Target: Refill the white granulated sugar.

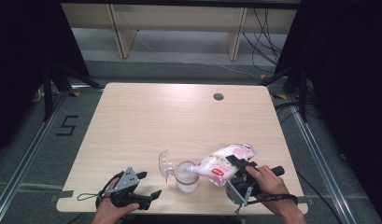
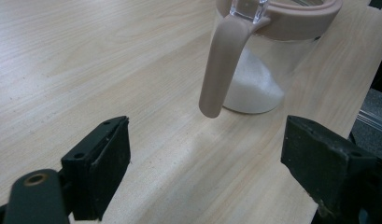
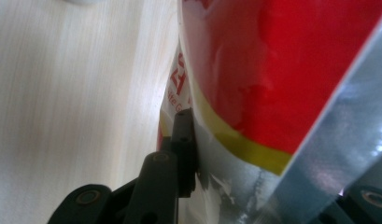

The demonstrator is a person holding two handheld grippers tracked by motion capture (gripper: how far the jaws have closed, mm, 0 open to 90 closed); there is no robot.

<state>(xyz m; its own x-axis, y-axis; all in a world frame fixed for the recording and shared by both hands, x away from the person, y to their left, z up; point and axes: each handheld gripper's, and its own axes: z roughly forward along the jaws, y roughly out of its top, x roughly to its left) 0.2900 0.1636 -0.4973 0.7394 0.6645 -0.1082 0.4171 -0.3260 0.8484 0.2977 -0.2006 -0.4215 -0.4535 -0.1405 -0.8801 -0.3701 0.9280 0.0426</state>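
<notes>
Beside the clear jar (image 1: 186,176) near the counter's (image 1: 132,121) front edge: right tool (image 1: 231,164) clamped on the tilted white-and-red bag (image 1: 226,162), mouth over the jar's rim, white grains already heaped inside. Left tool (image 1: 149,184) resting just left of the jar, jaws wide and holding nothing, facing the pink handle (image 2: 221,70). Best to keep the bag's mouth centred above the rim, tilt gradually, avoid squeezing harder lest grains surge, and steady the jar should it slide.
</notes>
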